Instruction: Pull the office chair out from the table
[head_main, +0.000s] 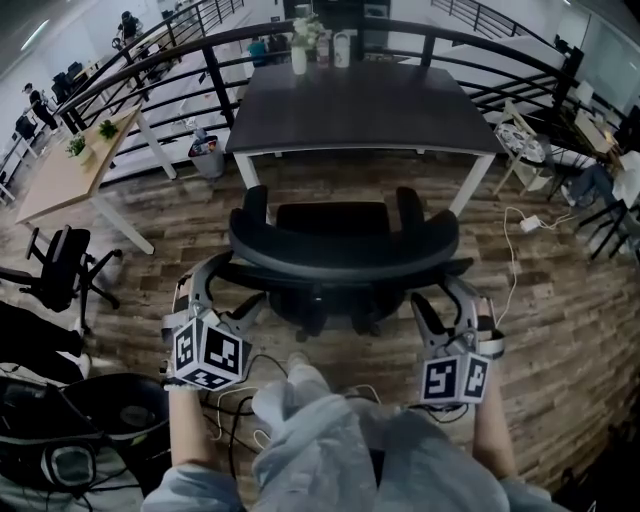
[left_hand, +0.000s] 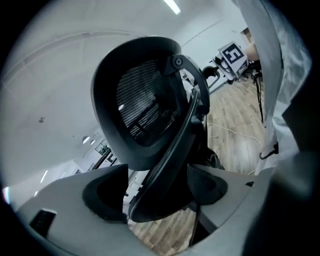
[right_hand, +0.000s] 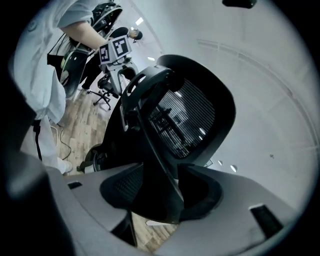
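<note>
Already the office chair (head_main: 345, 245) stands clear of the worktop (head_main: 360, 105); the left tongs (head_main: 228, 295) gape wide around its backrest rim, the right tongs (head_main: 447, 305) clamp it. Close left first, then draw evenly, straight back.

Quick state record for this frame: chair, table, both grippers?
office chair: black, mesh back, on wood floor, clear of the table's near edge
table: dark top, white legs, beyond the chair
left gripper: open, backrest frame between jaws
right gripper: jaws around backrest frame, grip unclear
task: chair looks pulled out
</note>
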